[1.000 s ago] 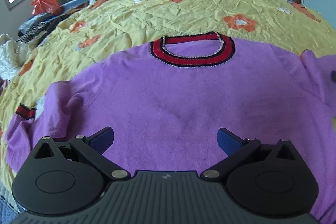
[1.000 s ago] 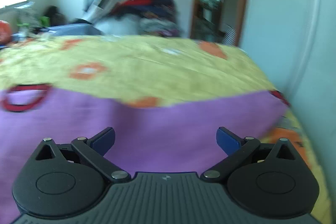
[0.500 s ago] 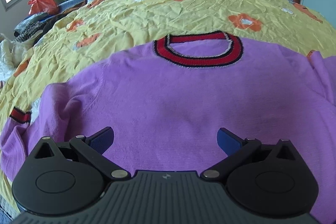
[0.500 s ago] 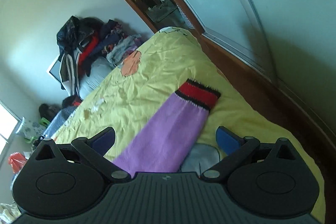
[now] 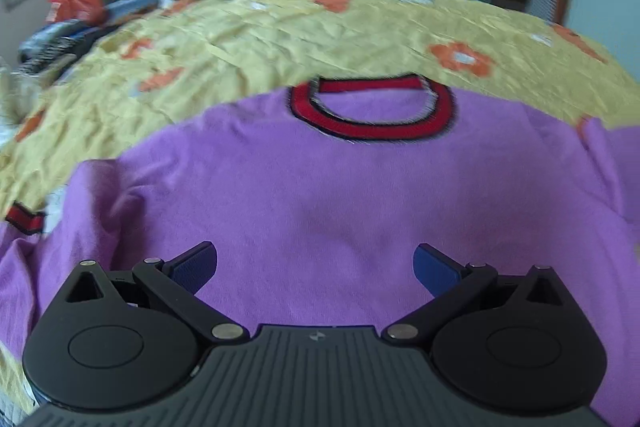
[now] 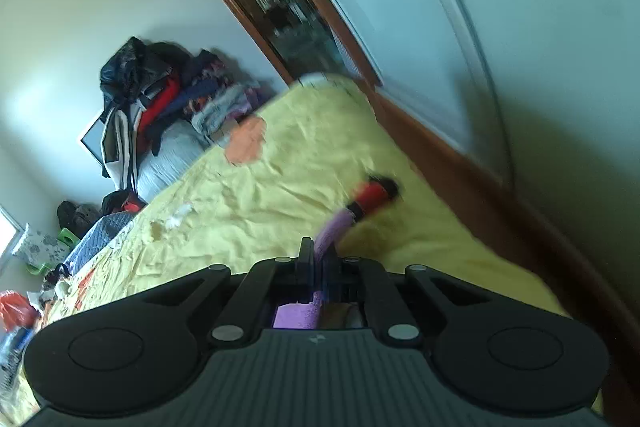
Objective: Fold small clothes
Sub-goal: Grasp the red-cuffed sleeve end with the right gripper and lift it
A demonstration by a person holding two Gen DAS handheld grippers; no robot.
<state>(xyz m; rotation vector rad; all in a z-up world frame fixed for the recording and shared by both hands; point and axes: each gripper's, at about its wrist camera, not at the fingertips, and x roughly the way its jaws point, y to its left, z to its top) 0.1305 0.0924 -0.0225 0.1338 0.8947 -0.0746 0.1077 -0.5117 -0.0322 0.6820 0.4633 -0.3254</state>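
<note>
step: judged as the first fold, bringing the right sleeve (image 6: 336, 227) in over the body of the purple sweater (image 5: 320, 195).
right gripper (image 6: 318, 267): jaws clenched on the sleeve; purple knit passes between them and the red cuff (image 6: 372, 197) hangs out in front, blurred, clear of the sheet.
left gripper (image 5: 315, 263): jaws released and wide apart, nothing between them, hovering over the lower chest of the sweater.
sweater position: spread flat, front up, across the near part of the bed (image 5: 280, 35), collar (image 5: 372, 107) pointing at the far edge, left sleeve bunched at the near-left edge with its cuff (image 5: 24, 221) showing.
how to do it well: carry the sleeve low and straight across toward the middle of the chest, keep the cuff from twisting, lay it flat before letting go. The left gripper would do best pressing the chest or shoulder so the body doesn't drag along. Knit looks soft and stretchy, so a slow pull, no yank.
risk: body sliding on the wrinkled sheet; sleeve landing crooked.
progress: early, no finished fold visible.
count, sweaters: 1.
count, sleeves seen: 2, one per view.
count, red cuffs seen: 2.
count, collars: 1.
count, grippers: 2.
count, other clothes: one heap (image 6: 160, 95) beyond the far edge of the bed, too jumbled to count.
</note>
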